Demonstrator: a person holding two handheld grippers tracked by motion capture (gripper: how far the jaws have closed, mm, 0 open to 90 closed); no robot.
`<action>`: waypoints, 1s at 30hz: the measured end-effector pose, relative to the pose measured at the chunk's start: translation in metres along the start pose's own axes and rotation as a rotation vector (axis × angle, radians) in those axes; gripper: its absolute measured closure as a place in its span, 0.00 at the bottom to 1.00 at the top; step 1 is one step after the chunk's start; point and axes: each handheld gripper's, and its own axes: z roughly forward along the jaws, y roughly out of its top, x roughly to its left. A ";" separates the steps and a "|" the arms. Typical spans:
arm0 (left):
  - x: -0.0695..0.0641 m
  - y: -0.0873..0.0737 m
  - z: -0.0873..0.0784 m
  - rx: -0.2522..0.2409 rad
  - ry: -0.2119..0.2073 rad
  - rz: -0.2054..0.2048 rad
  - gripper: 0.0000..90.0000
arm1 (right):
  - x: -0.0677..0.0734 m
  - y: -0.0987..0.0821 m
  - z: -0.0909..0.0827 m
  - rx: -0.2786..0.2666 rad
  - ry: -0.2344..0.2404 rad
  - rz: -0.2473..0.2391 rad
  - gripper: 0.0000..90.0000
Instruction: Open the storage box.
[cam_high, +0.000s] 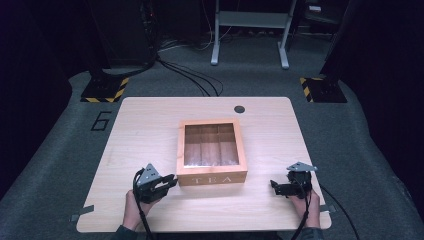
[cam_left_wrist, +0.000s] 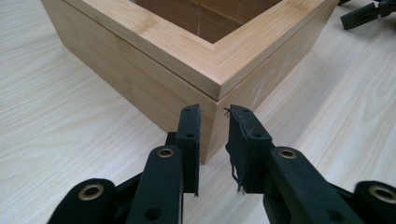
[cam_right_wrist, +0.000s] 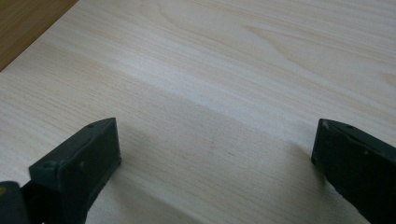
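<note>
Two tools at table (cam_high: 150, 210) front | tea box (cam_high: 211, 178) central, lid down | left tool (cam_left_wrist: 212, 123) narrowly parted at its near-left corner | right tool (cam_right_wrist: 215, 149) spread, apart | likely lid-lift: steady box, grip lid edge squarely.

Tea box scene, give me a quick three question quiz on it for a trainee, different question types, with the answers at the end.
1. True or false: the lid of the tea box is closed.
2. Which gripper has its jaws set wide apart over bare table? A) left gripper B) right gripper
3. Fill in: the left gripper's jaws point at the box's near-left ____.

Key
1. True; the windowed lid sits flat on the body, and the dividers show through it.
2. B; in the right gripper view the jaws stand far apart with only wood grain between them.
3. Corner; in the left gripper view the narrow gap between the jaws lines up with that vertical edge, without gripping it.
</note>
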 end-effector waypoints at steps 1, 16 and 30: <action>0.000 0.000 0.000 0.000 0.000 0.000 0.84 | 0.000 0.000 0.000 0.000 0.000 0.000 0.01; -0.001 0.000 0.003 -0.026 0.000 -0.014 0.90 | 0.000 0.000 0.000 0.000 0.000 0.001 0.01; -0.001 -0.002 0.003 -0.040 0.003 -0.016 0.91 | 0.000 0.000 0.000 0.000 0.001 0.001 0.01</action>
